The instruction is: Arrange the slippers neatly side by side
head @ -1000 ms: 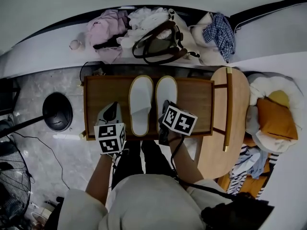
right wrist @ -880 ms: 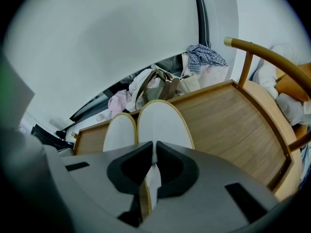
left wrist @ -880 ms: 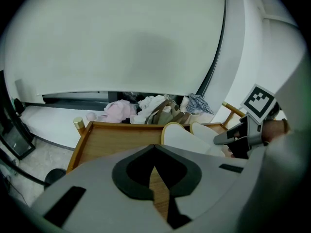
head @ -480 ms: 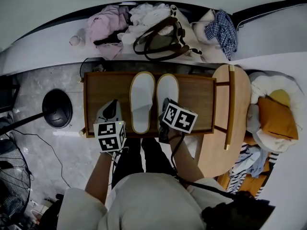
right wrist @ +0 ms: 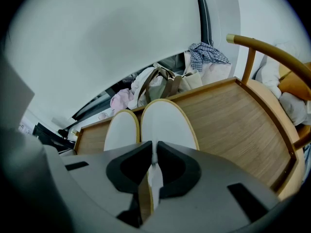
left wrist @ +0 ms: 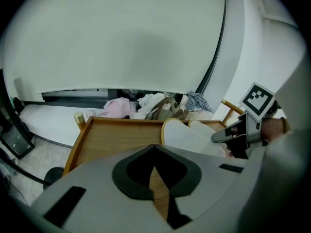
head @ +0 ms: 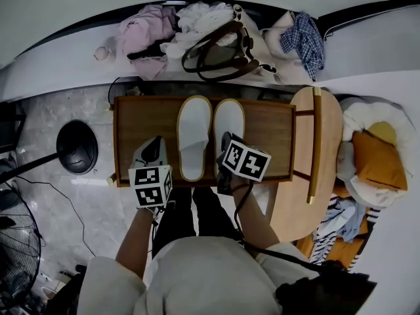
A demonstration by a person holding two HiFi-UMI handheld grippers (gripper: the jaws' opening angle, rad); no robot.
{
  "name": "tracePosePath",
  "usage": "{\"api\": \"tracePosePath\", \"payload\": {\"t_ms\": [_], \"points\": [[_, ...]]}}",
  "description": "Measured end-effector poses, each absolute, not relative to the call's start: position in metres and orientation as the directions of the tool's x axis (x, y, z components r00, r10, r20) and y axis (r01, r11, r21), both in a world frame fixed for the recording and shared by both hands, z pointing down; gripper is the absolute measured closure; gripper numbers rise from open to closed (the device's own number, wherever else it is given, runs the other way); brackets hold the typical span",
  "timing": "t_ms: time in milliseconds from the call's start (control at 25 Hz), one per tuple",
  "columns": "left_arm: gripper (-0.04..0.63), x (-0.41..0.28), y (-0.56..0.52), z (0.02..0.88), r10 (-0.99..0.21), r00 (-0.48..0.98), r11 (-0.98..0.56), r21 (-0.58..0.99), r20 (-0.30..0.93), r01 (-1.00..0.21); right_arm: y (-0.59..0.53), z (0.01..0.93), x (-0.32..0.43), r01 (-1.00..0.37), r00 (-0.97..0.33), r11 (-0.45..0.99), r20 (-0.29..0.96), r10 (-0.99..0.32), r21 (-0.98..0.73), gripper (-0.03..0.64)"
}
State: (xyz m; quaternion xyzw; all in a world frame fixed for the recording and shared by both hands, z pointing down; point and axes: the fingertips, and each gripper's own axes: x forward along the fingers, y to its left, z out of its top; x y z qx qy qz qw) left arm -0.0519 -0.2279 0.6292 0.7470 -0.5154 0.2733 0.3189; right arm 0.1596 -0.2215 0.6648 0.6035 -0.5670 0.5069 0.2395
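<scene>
Two slippers (head: 195,135) lie side by side, touching, on the table (head: 138,120). Left view: left claw (left wrist: 154,148) closed, empty. Right view: right claw (right wrist: 154,160) pinches the right slipper (right wrist: 164,123) by its heel rim; probably light, soft, floppy, so grip the rim

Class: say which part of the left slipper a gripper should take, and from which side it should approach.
Its near-end rim, approached from the tray's near edge. The left slipper lies flat and thin with that end reaching the edge, and the right slipper crowds its inner side, leaving no room there.
</scene>
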Motion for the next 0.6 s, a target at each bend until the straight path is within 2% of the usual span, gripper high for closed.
{"api": "tracePosePath", "payload": {"t_ms": [600], "points": [[0.583,-0.056,-0.224,0.612,-0.643,0.282,-0.219,0.182,0.712,-0.958,-0.224,0.643,0.159,-0.950,-0.193,-0.127,0.853,-0.486,-0.287,0.512]]}}
